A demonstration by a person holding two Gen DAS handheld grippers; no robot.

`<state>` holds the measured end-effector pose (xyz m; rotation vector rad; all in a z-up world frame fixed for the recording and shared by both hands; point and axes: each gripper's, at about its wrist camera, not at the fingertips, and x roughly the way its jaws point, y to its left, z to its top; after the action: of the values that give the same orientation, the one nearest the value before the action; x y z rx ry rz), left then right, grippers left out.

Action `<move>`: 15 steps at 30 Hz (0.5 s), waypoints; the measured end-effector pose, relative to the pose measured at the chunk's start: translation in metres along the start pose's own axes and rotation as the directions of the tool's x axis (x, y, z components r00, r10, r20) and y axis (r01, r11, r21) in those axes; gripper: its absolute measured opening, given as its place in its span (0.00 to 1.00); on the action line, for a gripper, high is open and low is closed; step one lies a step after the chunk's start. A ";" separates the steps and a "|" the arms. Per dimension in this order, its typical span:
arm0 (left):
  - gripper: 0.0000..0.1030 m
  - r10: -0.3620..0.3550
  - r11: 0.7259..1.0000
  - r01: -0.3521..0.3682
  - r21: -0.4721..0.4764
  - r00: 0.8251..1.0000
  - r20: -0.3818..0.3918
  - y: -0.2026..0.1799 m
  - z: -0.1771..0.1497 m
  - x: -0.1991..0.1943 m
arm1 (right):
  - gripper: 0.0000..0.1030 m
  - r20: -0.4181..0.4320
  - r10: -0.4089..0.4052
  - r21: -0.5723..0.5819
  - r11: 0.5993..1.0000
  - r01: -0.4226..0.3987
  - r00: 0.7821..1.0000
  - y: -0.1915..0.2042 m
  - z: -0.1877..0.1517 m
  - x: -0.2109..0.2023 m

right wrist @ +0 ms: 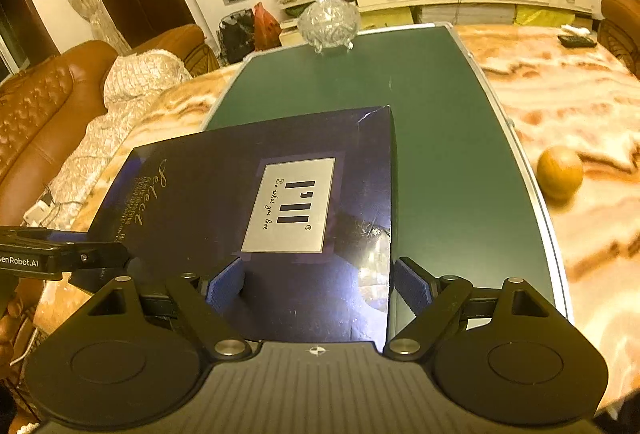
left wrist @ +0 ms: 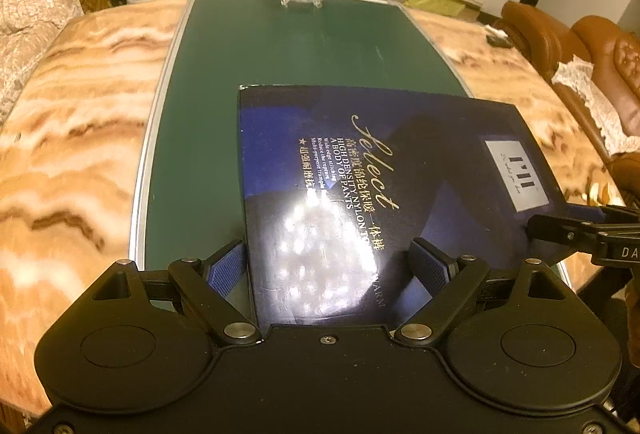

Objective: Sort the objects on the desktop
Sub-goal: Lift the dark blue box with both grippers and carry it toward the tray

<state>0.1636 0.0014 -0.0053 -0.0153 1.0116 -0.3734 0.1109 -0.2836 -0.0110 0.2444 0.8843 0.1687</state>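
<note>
We see the right gripper (right wrist: 316,284) with its jaws spread wide over the near end of a dark blue box (right wrist: 248,194); its blue pads (right wrist: 226,284) flank the box's right corner. Whether the pads press on it, we cannot tell. Beyond, on the green mat (right wrist: 440,154) covering the bench (right wrist: 560,94), stands a lidded glass bowl (right wrist: 328,20). An orange (right wrist: 559,172) rests beside the mat's right edge. The left gripper (right wrist: 60,258) enters from the left, at the box's left edge.

Each tool is black plastic: the left tool (left wrist: 326,266) and right tool (right wrist: 318,284) have blue ribbed pads (left wrist: 226,266), silver pivot screws and round side discs.
</note>
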 end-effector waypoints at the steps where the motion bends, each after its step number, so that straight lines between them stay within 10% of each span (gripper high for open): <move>1: 0.85 0.001 1.000 -0.001 -0.002 1.000 -0.006 0.000 -0.004 0.001 | 0.84 -0.005 -0.001 0.002 1.000 0.001 1.000 0.000 -0.004 0.000; 15: 0.85 0.016 1.000 -0.016 0.004 0.999 -0.035 0.000 -0.049 -0.005 | 0.84 -0.038 0.007 0.012 1.000 -0.007 0.999 0.002 -0.046 -0.004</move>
<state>0.1202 0.0107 -0.0271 0.0025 1.0447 -0.3616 0.0724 -0.2764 -0.0361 0.2557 0.9230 0.1750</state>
